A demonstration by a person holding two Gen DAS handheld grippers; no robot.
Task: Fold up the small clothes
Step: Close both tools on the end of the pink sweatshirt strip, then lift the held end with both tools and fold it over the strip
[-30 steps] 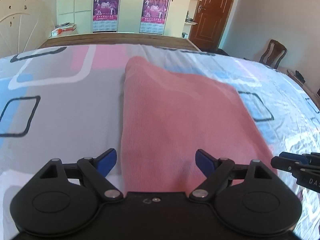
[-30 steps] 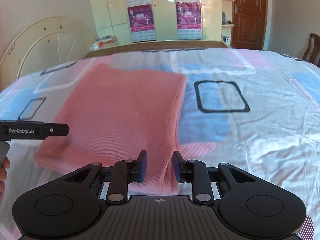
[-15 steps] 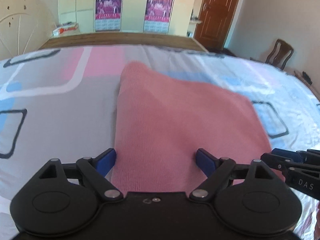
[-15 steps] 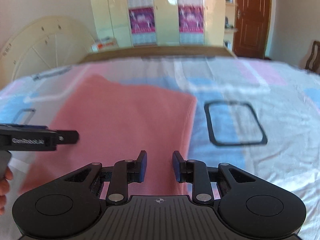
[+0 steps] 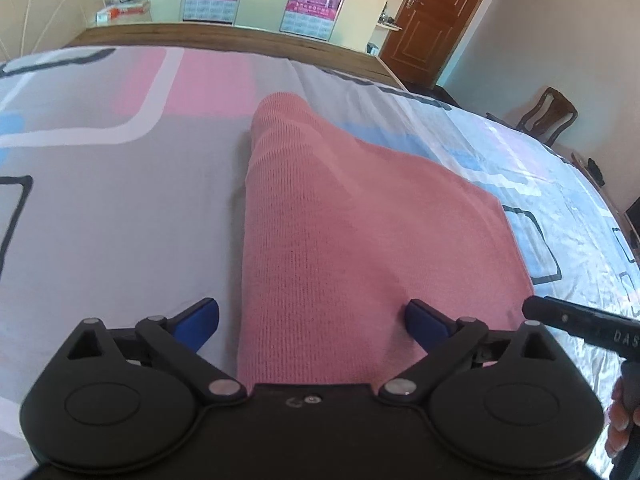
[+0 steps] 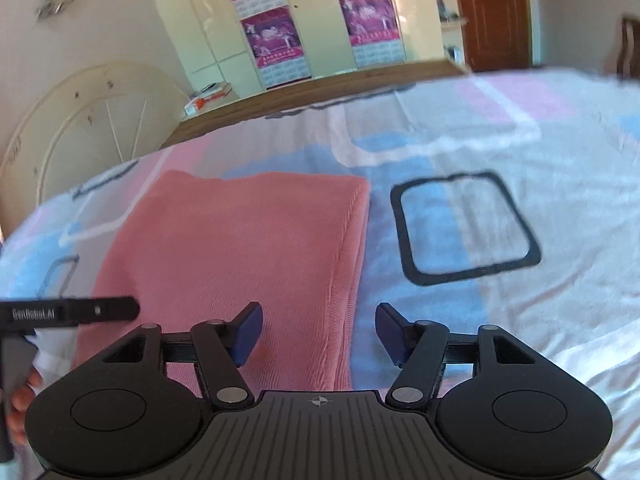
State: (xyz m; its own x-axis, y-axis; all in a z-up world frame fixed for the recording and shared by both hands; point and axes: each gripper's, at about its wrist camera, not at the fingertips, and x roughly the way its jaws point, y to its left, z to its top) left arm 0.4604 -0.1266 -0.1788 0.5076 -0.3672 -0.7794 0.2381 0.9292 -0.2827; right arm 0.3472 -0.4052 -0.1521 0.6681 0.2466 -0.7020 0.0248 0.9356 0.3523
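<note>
One pink knitted garment point(image 5: 352, 240) lay folded flat on the bed point(image 5: 120, 208), a rough rectangle with fine ribbing, its near edge toward both grippers. Its stacked layers showed along the side edge seen in the right wrist view point(image 6: 240, 248).

Left gripper point(image 5: 312, 320): jaws were opening, set wide, blue pads straddling the garment's near left corner; the cloth lay between them, unpressed.

Right gripper point(image 6: 319, 332): jaws were opening, about half apart, astride the garment's right edge; no pad pressed on the fabric.

Bedsheet: smooth printed cotton, grey, pink, blue and white blocks with dark rounded-square outlines point(image 6: 464, 228).

A wooden footboard point(image 5: 240, 40) ran along the bed's far edge. Beyond stood cream wardrobe doors bearing purple posters point(image 6: 276, 40), a brown door point(image 5: 436, 20) and a wooden chair point(image 5: 548, 116).
</note>
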